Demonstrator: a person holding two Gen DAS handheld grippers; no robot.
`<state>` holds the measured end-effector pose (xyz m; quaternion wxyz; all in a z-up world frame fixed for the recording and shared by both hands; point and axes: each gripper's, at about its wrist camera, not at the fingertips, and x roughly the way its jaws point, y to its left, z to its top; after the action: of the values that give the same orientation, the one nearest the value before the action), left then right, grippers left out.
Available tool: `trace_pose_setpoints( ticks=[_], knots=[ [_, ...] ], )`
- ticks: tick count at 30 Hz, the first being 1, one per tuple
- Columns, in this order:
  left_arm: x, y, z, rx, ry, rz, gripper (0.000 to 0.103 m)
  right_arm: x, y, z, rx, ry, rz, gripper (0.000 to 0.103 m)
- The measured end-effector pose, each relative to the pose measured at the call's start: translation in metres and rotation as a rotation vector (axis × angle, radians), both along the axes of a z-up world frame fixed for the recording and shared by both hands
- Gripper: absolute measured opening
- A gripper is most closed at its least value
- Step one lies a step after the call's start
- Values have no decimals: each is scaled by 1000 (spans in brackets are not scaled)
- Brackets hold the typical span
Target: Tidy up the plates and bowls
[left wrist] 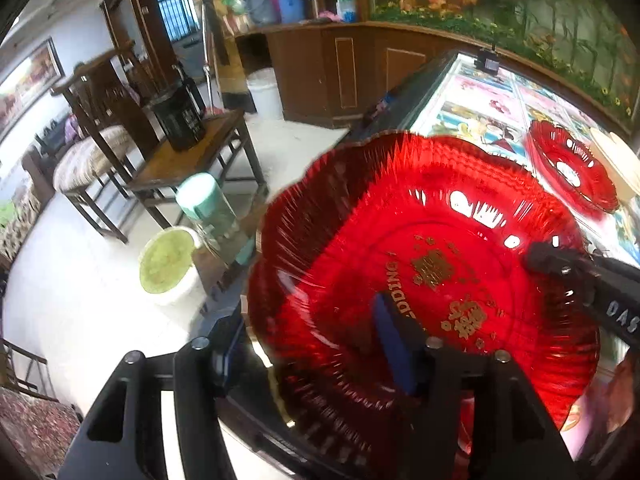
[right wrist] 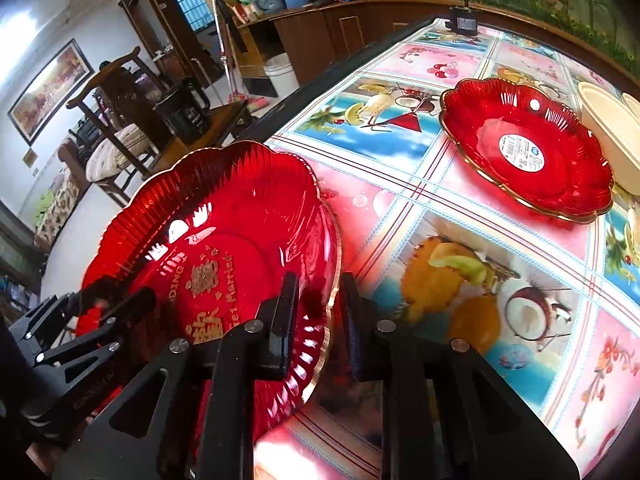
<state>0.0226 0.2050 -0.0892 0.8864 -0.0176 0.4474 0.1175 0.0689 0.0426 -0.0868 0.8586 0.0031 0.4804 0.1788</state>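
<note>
Left wrist view
- big red plate [left wrist: 400, 240]: scalloped, with gold writing in its middle; it fills the lower right of the view and reaches out beyond the left edge of the tabletop [left wrist: 480, 120].
- left gripper [left wrist: 308, 320]: jaws stand wide. One finger is outside the plate's near rim and the blue-padded one is inside the plate. The rim passes between them, and neither pad presses on it.
- right gripper [left wrist: 552, 260]: comes in from the right and its tip lies at the plate's right rim. I cannot tell its gap from here.
- second red plate [left wrist: 568, 168]: lies farther back on the tabletop, well apart from the big one.
- cream bowl [left wrist: 616, 160]: just beside the second red plate, at the right edge of the view.

Right wrist view
- big red plate [right wrist: 224, 220]: at the near left corner of the tabletop [right wrist: 400, 200], partly hanging over the left edge and a little tilted.
- right gripper [right wrist: 318, 284]: narrow gap. The gold rim of the plate stands in it, and the inner pad looks clear of the rim.
- left gripper [right wrist: 120, 296]: at the plate's opposite rim, fingers spread.
- second red plate [right wrist: 520, 120]: flat, toward the far right corner, with a white sticker [right wrist: 520, 152] in its middle.
- cream bowl [right wrist: 604, 116]: just beside that plate, on its right.
</note>
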Motion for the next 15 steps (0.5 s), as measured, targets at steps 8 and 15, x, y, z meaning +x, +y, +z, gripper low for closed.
trace_pose_setpoints(
  ticks=[8,15],
  knots=[
    [-34,7,31,110,-102,18,76,-27,-63,31,176,-87,18,40],
    [-55,1,57,138,-173,28,76,-24,-139,47,197,-163,-228,48]
  ],
)
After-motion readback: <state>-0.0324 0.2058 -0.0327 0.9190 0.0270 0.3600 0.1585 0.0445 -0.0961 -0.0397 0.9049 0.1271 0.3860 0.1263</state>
